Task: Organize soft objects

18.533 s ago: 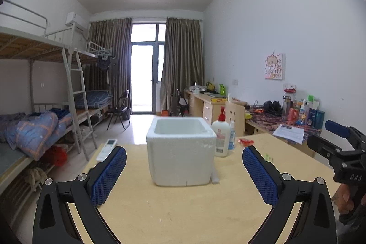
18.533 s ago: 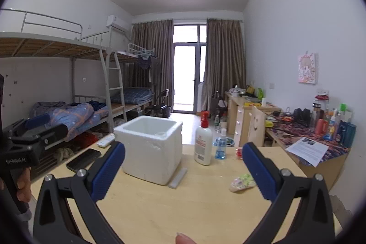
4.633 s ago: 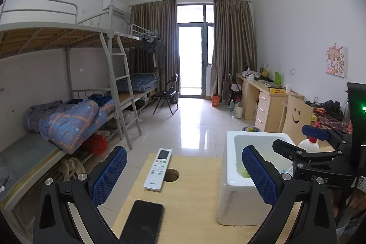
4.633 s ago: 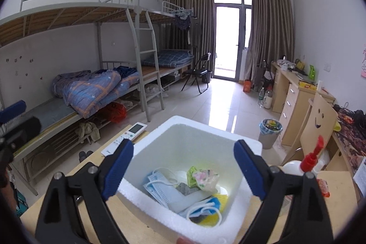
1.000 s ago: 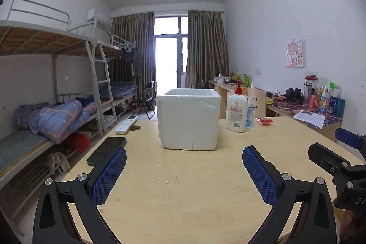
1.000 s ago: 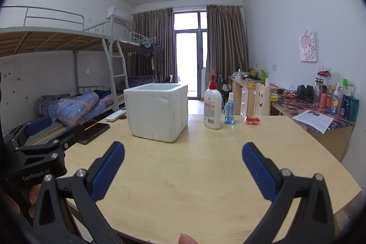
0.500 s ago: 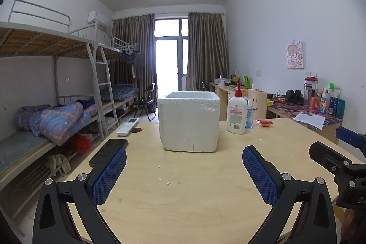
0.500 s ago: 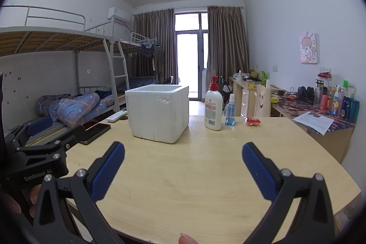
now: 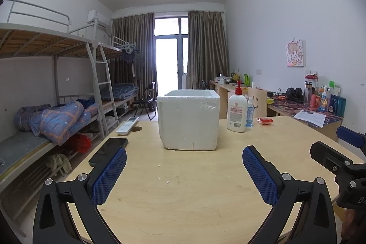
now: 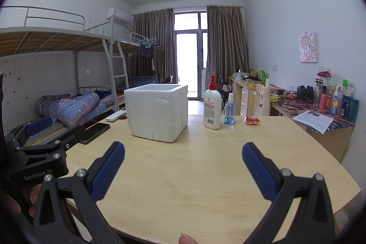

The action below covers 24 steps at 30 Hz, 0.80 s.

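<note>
One upright foam box (image 9: 188, 121), contents apparently hidden

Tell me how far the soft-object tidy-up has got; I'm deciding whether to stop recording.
Looks finished or nearly so: no loose soft items show on the table. Nothing is in hand; left gripper and right gripper are open and empty. The foam box's contents are hidden.

White foam box (image 9: 188, 121), pale wood table (image 9: 194, 186), black gripper fingers with blue dotted pads (image 9: 109, 175), white lotion bottle (image 9: 237, 114) with red pump, clear blue spray bottle (image 10: 229, 112), black phone (image 9: 108, 151), blue checked quilt (image 9: 61, 117), brown curtains (image 9: 207, 52)
</note>
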Each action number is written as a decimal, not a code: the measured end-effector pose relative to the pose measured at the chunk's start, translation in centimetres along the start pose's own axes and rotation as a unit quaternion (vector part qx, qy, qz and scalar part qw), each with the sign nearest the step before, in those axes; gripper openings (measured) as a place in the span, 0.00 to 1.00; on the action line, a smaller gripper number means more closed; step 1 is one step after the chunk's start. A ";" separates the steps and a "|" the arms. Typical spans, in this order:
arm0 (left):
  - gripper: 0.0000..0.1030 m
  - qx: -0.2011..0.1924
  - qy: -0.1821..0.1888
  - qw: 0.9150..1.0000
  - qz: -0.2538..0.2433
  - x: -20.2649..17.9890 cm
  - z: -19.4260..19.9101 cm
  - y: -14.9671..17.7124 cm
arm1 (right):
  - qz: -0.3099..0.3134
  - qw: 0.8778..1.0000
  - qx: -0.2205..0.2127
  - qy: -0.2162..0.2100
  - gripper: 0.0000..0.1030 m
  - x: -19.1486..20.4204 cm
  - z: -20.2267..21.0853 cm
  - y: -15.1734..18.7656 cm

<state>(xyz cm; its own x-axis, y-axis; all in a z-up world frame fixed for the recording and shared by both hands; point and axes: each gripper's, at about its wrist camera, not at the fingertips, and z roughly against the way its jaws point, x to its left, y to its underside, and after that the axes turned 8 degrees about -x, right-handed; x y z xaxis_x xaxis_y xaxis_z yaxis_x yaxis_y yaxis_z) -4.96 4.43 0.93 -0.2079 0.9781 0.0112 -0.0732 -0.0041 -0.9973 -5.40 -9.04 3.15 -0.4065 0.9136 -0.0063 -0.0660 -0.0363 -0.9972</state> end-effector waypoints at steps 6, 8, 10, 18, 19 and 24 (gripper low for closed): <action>0.99 -0.001 0.000 1.000 0.000 0.0 0.0 -0.1 | 0.001 1.000 -0.002 -0.001 1.00 0.0 0.1 -0.1; 0.99 -0.001 0.000 1.000 -0.001 0.0 0.0 -0.1 | 0.001 1.000 -0.003 0.000 1.00 -0.1 0.1 0.0; 0.99 0.000 0.000 1.000 -0.002 0.0 0.1 -0.1 | 0.001 1.000 -0.002 0.000 1.00 -0.1 0.0 0.0; 0.99 0.000 0.000 1.000 -0.003 0.0 0.1 -0.2 | 0.002 1.000 -0.002 0.000 1.00 -0.1 -0.1 0.0; 0.99 0.000 0.001 1.000 -0.003 0.1 0.1 -0.2 | 0.002 1.000 -0.002 0.000 1.00 -0.1 0.0 0.0; 0.99 0.001 0.001 1.000 -0.004 0.1 0.1 -0.3 | 0.002 1.000 -0.002 0.000 1.00 -0.1 -0.1 0.0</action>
<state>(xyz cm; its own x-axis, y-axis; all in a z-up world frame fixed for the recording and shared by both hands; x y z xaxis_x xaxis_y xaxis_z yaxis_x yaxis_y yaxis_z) -5.10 4.46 1.23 -0.2047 0.9787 0.0182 -0.0759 0.0027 -0.9971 -5.30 -9.07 3.11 -0.4067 0.9135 -0.0100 -0.0614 -0.0382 -0.9974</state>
